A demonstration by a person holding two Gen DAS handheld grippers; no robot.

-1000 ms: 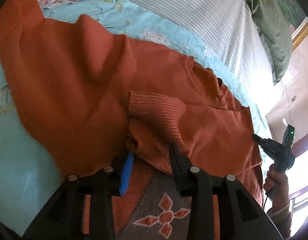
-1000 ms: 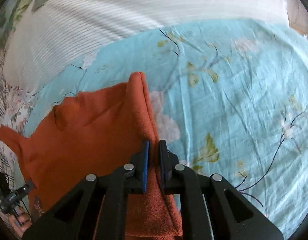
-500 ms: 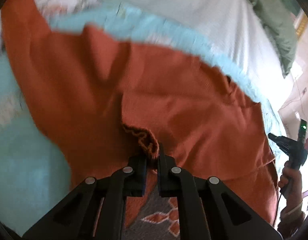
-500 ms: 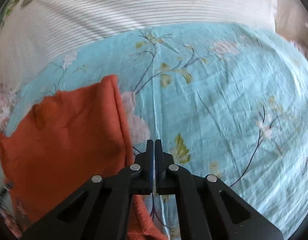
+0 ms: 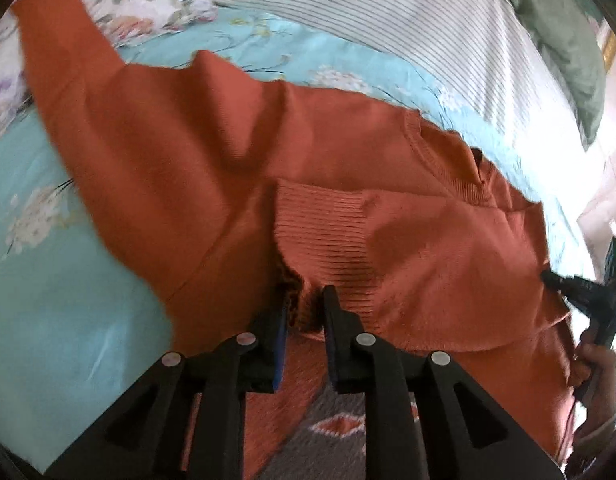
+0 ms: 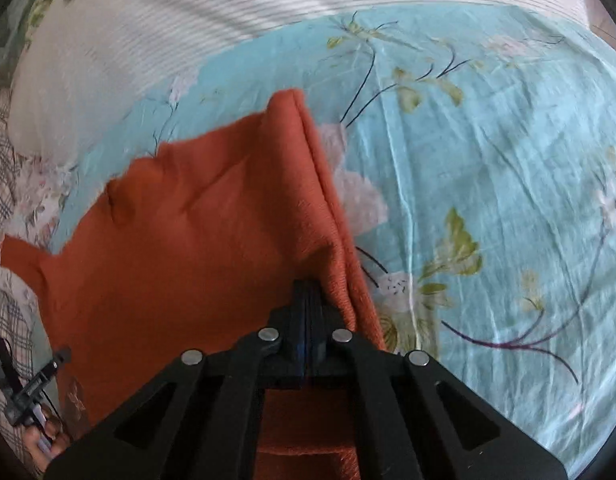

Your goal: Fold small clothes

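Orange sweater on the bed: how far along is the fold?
Early. One sleeve is already folded in: its ribbed cuff lies across the orange sweater body. In hand: the left gripper, jaws parted, sits at that cuff; the right gripper is closed at a raised side edge. Left: the far sleeve is spread out on the floral bedsheet, and the body is unfolded.

Orange sweater (image 5: 228, 152) is spread out on the floral blue bedsheet (image 5: 68, 280). Left tool (image 5: 304, 312) has its jaws partly apart around the ribbed cuff (image 5: 324, 236), with the right tool (image 5: 580, 292) at the sweater's far edge.
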